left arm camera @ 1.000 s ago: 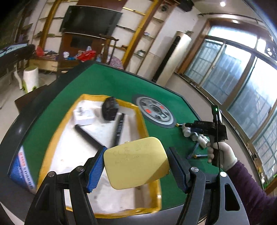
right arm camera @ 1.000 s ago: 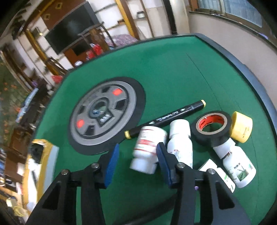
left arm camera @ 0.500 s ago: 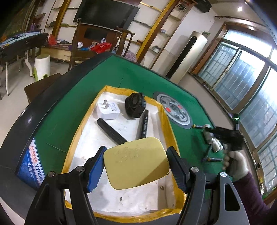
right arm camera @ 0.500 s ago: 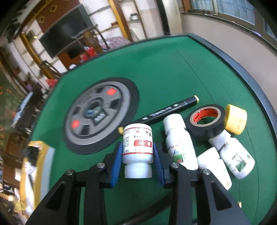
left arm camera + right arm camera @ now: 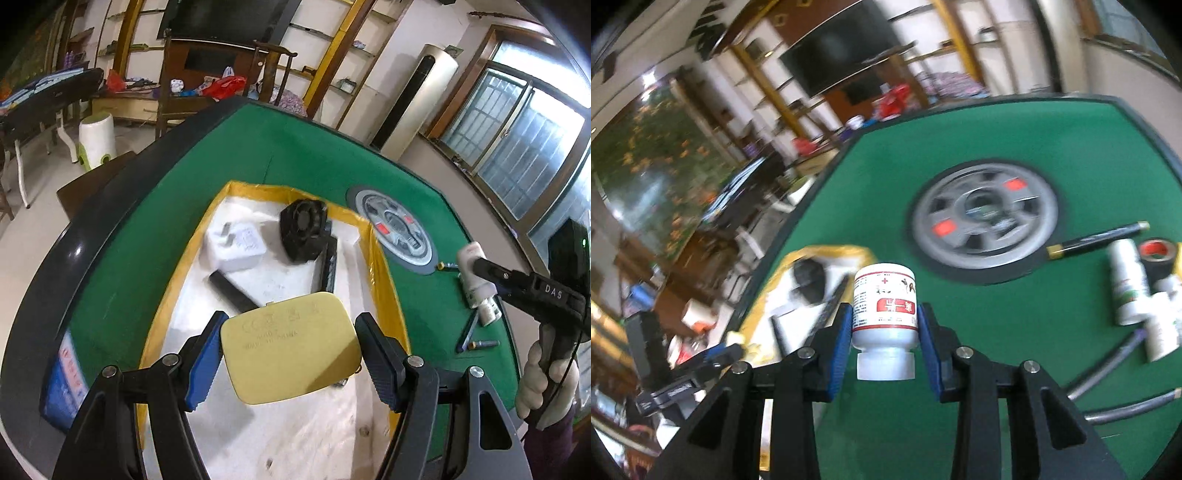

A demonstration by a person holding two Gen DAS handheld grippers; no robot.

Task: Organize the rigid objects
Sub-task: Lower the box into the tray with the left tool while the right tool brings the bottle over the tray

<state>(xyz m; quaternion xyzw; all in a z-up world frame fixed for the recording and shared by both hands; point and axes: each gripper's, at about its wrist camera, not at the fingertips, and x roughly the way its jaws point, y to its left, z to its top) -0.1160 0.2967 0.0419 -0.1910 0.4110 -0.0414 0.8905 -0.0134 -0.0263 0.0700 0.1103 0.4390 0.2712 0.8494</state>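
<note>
The left gripper (image 5: 290,354) is clamped on a yellow case (image 5: 290,352), held above the near end of the yellow-rimmed tray (image 5: 255,192) — a white charger (image 5: 236,247), a black fan (image 5: 303,234) and black bars lie farther in. The right gripper (image 5: 882,339) is closed on a white bottle (image 5: 884,317), cap toward the camera, lifted off the green table (image 5: 997,129). More bottles (image 5: 1128,282) and a marker (image 5: 1095,240) lie to the right.

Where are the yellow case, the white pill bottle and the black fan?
yellow case (image 5: 290,352), left wrist view, flat back.
white pill bottle (image 5: 885,306), right wrist view, red label.
black fan (image 5: 303,234), left wrist view, round face.
</note>
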